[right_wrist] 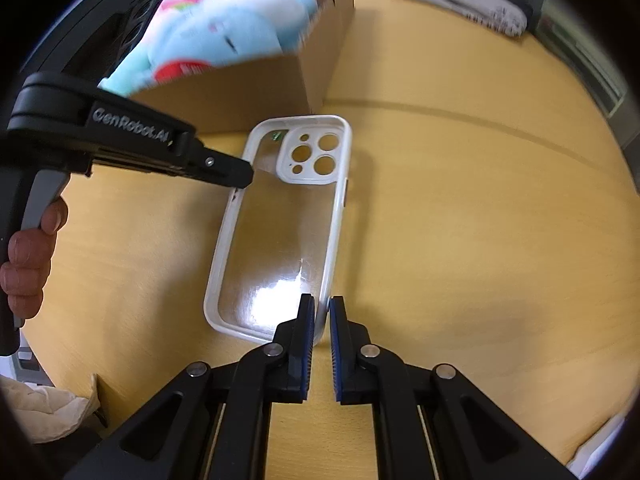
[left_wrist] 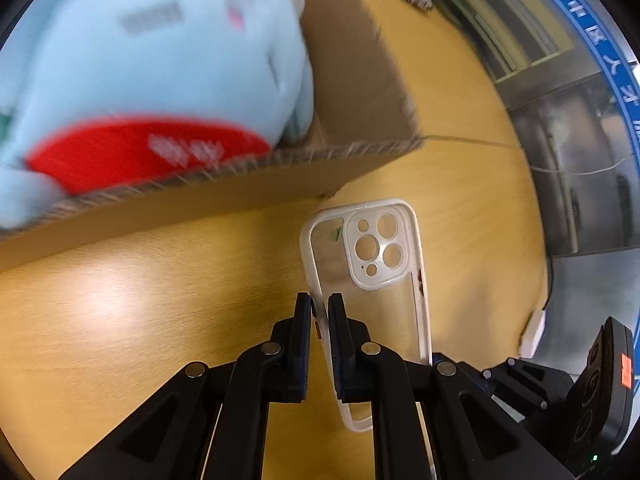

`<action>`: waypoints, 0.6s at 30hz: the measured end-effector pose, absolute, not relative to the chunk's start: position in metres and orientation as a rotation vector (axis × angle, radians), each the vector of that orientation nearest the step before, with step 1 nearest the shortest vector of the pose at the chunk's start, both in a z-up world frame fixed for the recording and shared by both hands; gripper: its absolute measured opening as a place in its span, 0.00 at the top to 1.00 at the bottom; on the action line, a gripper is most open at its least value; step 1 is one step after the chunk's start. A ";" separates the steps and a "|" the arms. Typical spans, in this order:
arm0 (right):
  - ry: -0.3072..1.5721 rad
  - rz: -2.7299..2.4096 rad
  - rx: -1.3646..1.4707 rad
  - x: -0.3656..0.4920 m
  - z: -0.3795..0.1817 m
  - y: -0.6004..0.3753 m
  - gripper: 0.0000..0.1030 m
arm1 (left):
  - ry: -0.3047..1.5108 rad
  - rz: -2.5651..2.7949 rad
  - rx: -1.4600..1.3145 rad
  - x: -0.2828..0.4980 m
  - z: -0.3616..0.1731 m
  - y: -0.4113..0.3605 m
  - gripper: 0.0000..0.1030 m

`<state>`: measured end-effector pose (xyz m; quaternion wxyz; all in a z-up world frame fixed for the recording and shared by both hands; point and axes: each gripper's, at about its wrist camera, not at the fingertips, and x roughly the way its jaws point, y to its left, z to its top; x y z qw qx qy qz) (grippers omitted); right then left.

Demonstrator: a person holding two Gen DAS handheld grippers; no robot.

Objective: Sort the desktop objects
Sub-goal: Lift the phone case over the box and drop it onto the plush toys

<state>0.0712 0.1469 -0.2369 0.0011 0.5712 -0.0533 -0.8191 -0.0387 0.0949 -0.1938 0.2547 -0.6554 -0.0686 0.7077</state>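
Yellow wooden tabletop (right_wrist: 440,240) carries a cardboard box (right_wrist: 256,92) with a blue plush toy (right_wrist: 236,36) inside. Just beside it, the clear phone case (right_wrist: 280,232) is pinched along both long edges: the left gripper (left_wrist: 320,312) clamps one rim, the right gripper (right_wrist: 322,314) the other.

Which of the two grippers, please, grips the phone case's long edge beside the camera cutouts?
The left gripper: it pinches the phone case there, while the right gripper clamps the edge near the bottom corner.

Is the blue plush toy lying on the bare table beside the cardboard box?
No, the blue plush toy sits inside the cardboard box, bulging above its rim, while the clear phone case lies outside it.
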 end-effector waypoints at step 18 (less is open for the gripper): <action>-0.105 -2.716 1.257 -0.066 -0.103 0.103 0.94 | -0.208 2.331 -1.327 -0.130 0.002 -0.002 0.91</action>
